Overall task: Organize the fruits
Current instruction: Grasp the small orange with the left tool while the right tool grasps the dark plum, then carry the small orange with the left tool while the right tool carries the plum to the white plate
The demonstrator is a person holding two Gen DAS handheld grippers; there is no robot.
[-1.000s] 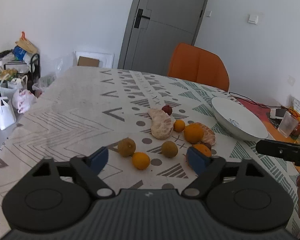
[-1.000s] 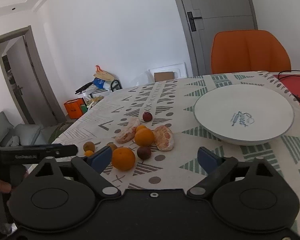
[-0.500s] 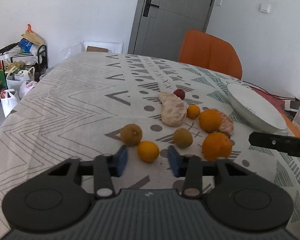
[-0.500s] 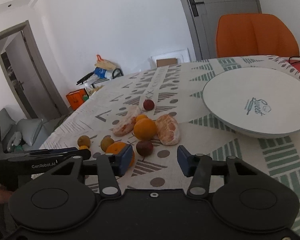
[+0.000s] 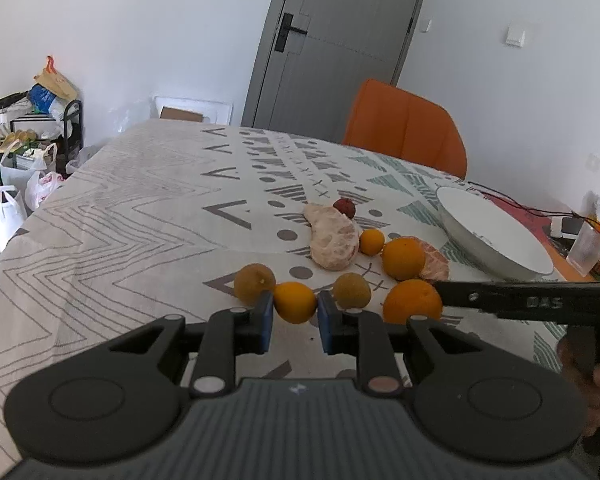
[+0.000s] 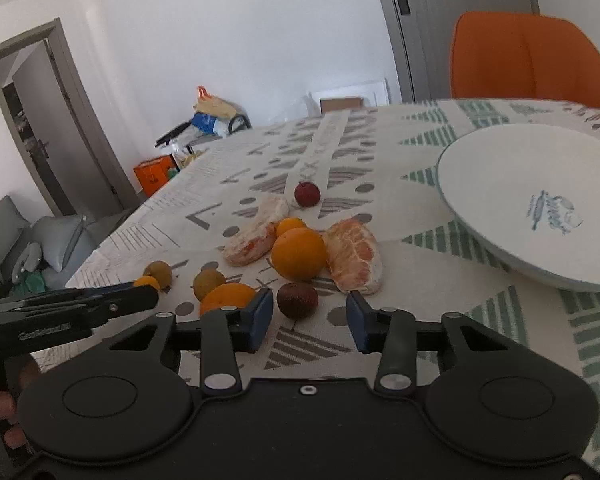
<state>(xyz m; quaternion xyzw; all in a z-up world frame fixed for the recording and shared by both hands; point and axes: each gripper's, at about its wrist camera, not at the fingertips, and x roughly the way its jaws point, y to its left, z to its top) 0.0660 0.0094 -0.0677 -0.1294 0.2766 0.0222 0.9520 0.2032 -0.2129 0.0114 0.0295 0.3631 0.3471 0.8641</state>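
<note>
Several fruits lie on the patterned tablecloth. My left gripper has its blue pads close on both sides of a small orange; contact is not certain. Beside it lie two brownish fruits, a large orange, another orange and a peeled pomelo piece. My right gripper is open, its pads flanking a dark brown fruit without touching. A white plate stands to the right.
An orange chair stands at the table's far side. A small red fruit lies further back. A plastic cup and cables sit at the right table edge. Bags and a rack stand on the floor at the left.
Both grippers have moved forward and down toward the fruits and narrowed. The left pads now sit around the small orange; the right pads now flank the dark brown fruit.
</note>
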